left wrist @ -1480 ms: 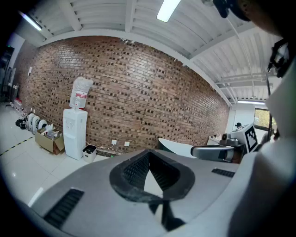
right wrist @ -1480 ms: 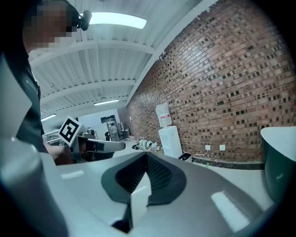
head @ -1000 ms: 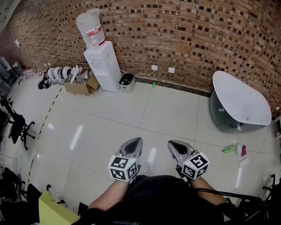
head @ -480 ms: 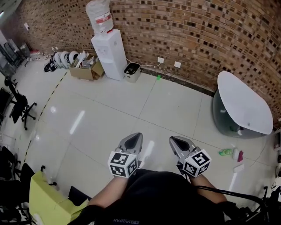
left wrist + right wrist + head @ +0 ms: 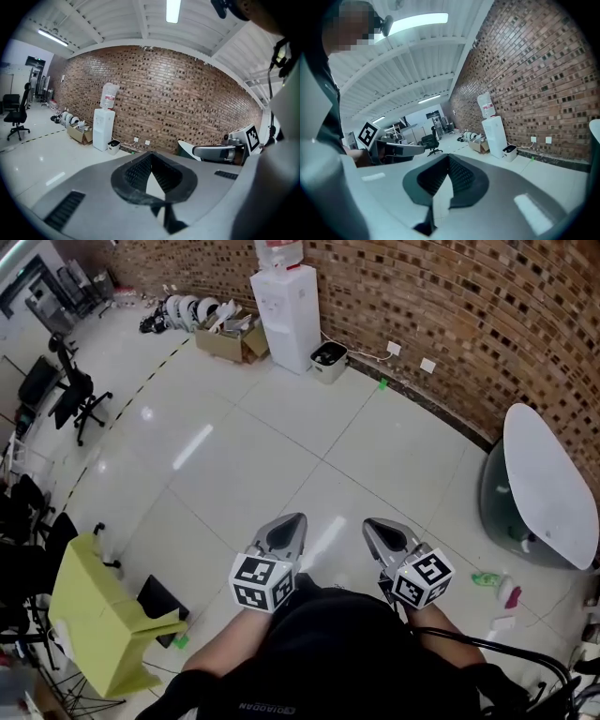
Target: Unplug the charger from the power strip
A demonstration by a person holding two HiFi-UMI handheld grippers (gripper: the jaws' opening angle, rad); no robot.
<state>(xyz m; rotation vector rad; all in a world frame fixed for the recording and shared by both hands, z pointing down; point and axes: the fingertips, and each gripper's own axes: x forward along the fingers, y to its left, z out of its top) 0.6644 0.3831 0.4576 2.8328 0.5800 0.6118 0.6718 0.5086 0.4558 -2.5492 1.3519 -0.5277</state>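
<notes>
Brick wall [image 5: 469, 296] behind water dispenser [image 5: 286, 306]

Brick wall [image 5: 450, 296], glossy white tiled floor [image 5: 262, 446], water dispenser [image 5: 286, 301], black office chair [image 5: 70, 395], white oval table [image 5: 553, 484]

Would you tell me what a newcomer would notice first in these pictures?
The left gripper and right gripper, both shut and empty, sit side by side low in the head view. A brick wall runs along the far side, with a white water dispenser against it. A white oval table stands at the right.
</notes>
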